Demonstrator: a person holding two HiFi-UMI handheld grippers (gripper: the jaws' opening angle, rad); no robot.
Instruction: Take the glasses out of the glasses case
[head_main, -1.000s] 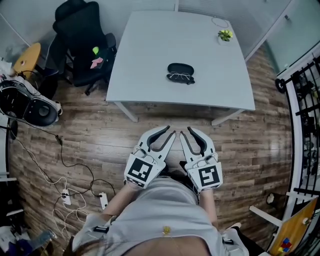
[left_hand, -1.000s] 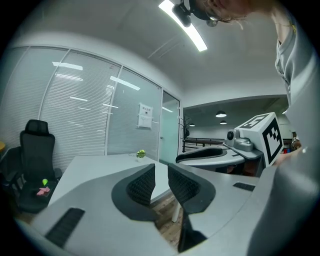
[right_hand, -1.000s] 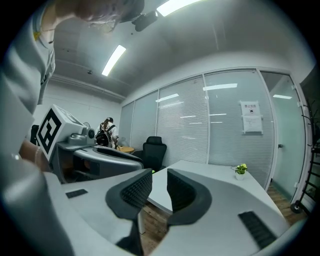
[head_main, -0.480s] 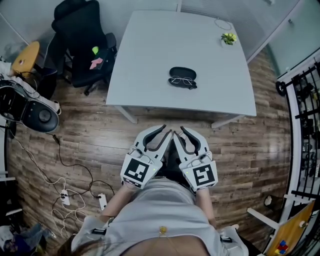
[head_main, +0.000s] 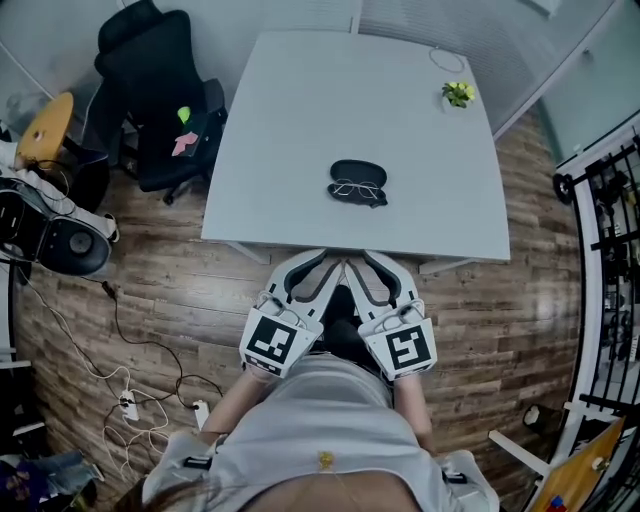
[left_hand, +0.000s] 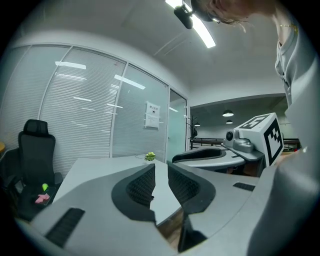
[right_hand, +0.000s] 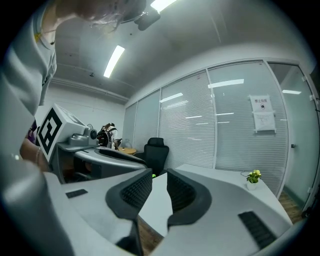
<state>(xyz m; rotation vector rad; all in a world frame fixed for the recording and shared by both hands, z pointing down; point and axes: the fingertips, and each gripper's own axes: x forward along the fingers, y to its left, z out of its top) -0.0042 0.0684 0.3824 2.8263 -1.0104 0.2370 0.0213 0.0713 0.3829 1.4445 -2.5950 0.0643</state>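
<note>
You held the left gripper (head_main: 318, 272) and right gripper (head_main: 372, 274) side by side at the table's (head_main: 290, 120) near edge, each with jaws slightly apart and nothing between them. Mid-table: black glasses case (head_main: 359, 172), glasses (head_main: 356, 189) at its near side. Far right corner: small plant (head_main: 457, 94).

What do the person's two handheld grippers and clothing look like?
Left gripper and right gripper: pale grey shells, two curved jaws with black ribbed pads, each topped by a white cube bearing black square markers. The person wears a light short-sleeved top.
</note>
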